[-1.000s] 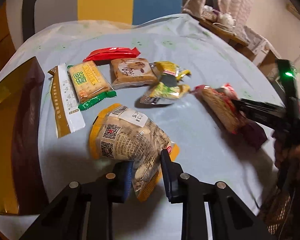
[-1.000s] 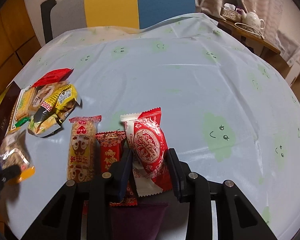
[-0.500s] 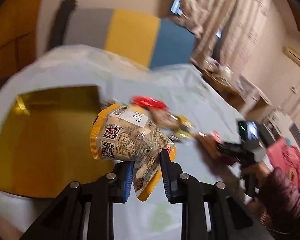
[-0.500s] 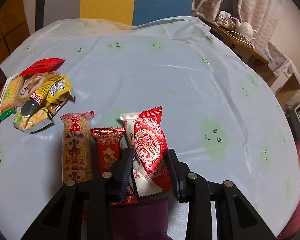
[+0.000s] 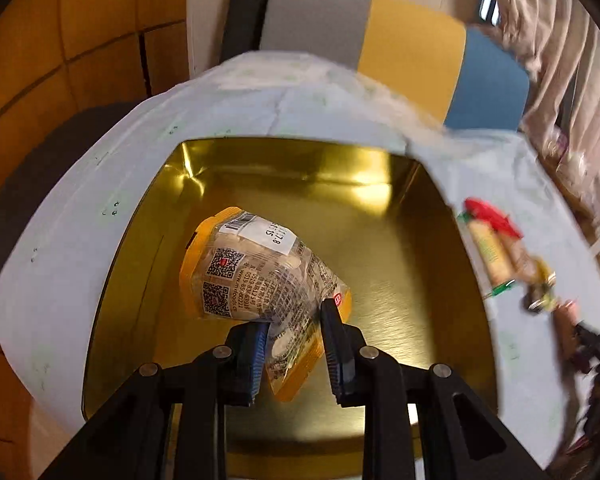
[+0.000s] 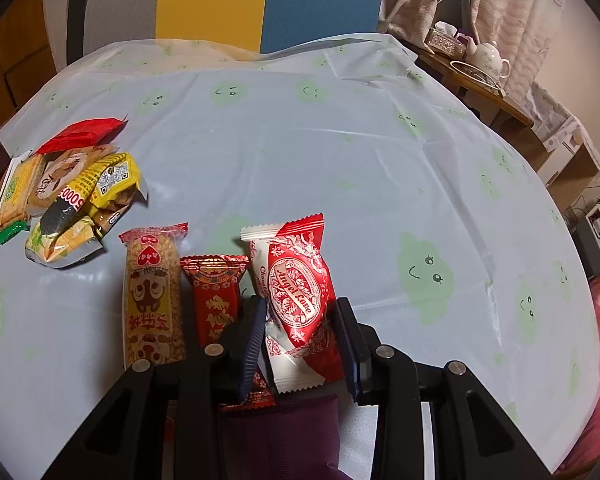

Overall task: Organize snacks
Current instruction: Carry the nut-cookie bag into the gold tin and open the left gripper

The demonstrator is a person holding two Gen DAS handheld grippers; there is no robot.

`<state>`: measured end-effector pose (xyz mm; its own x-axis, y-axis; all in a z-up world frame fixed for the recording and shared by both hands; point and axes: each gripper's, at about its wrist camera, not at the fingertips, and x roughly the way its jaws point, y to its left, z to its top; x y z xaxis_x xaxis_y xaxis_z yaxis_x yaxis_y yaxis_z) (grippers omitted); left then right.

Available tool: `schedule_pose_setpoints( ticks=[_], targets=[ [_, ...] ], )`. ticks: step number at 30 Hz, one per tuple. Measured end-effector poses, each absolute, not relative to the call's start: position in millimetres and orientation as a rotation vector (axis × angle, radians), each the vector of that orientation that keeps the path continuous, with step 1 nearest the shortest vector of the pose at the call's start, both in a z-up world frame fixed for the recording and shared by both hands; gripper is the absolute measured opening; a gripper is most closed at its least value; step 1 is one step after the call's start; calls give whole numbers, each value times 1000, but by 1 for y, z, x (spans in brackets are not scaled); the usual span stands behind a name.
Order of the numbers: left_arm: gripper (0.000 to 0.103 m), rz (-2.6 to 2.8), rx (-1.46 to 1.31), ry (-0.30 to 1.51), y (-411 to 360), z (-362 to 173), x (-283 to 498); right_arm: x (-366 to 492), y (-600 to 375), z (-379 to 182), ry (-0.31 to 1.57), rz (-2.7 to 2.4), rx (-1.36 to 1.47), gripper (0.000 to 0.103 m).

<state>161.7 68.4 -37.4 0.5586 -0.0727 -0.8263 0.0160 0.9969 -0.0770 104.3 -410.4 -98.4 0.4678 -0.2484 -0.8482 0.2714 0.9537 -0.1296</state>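
Pinching the crinkly clear-and-orange snack bag (image 5: 260,276) by one corner in the left gripper (image 5: 296,344), dangling over the shiny gold tin (image 5: 428,280) around 12 o'clock. Probably slipping on that slick film and flopping onto the rim. Clamping the glossy red-and-white pillow pack (image 6: 296,300) with the right gripper (image 6: 300,344), flat on the tablecloth (image 6: 340,160); maybe crushing it.

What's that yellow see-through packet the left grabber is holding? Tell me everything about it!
The yellow see-through packet is crinkly plastic with orange-yellow edges, a white sticker, a barcode and two QR codes. Pale round pieces show inside. The left gripper pinches its lower end, holding it tilted in the air over the shiny gold tin.
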Motion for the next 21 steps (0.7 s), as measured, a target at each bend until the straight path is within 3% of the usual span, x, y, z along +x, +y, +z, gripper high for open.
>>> schedule_pose_setpoints(
  ticks=[8, 13, 17, 21],
  targets=[
    [29, 42, -120, 1033, 85, -63, 165, 103, -409, -98, 1034, -323, 15, 35],
    [30, 43, -128, 1001, 84, -58, 158, 103, -407, -98, 1030, -333, 11, 35],
    [39, 33, -161, 974, 87, -50, 148, 101, -406, -98, 1027, -337, 14, 35],
    [39, 37, -160, 945, 88, -41, 137, 102, -405, -98, 1031, -341, 7, 35]
  ],
)
